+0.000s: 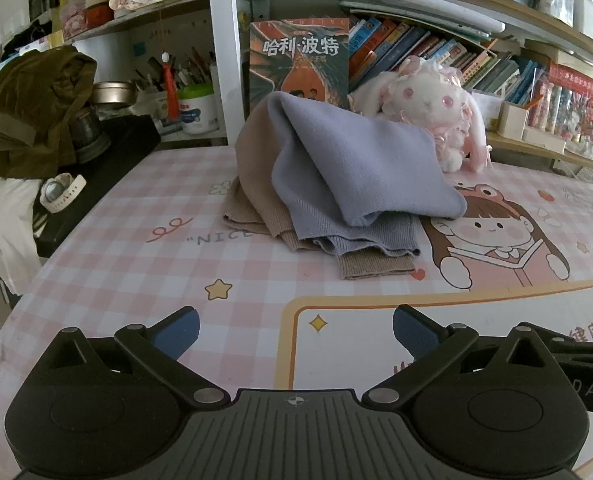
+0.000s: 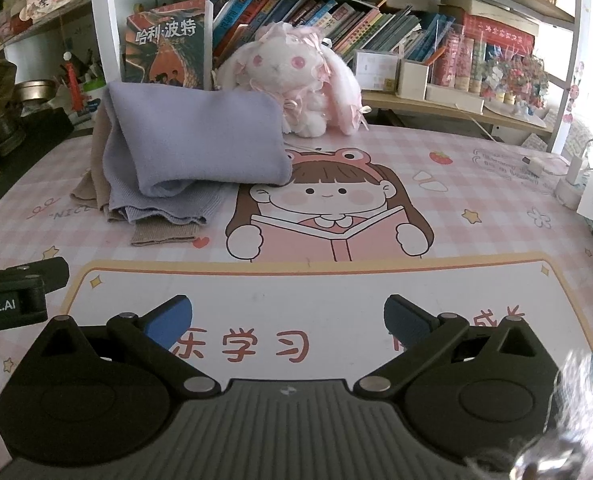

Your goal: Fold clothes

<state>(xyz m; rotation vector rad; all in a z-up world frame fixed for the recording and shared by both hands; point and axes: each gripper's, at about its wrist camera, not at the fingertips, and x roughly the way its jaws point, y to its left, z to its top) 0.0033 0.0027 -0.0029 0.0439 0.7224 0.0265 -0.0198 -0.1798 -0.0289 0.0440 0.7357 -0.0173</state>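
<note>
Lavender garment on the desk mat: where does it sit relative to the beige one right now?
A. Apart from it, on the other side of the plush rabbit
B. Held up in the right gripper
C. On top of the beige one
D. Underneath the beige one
C: the lavender garment lies draped over the beige garment, whose ribbed edges stick out beneath it; both grippers, left and right, are open and empty.

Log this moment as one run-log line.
left hand-held gripper: open | right hand-held gripper: open | sweaters: piled on table, untouched
</note>
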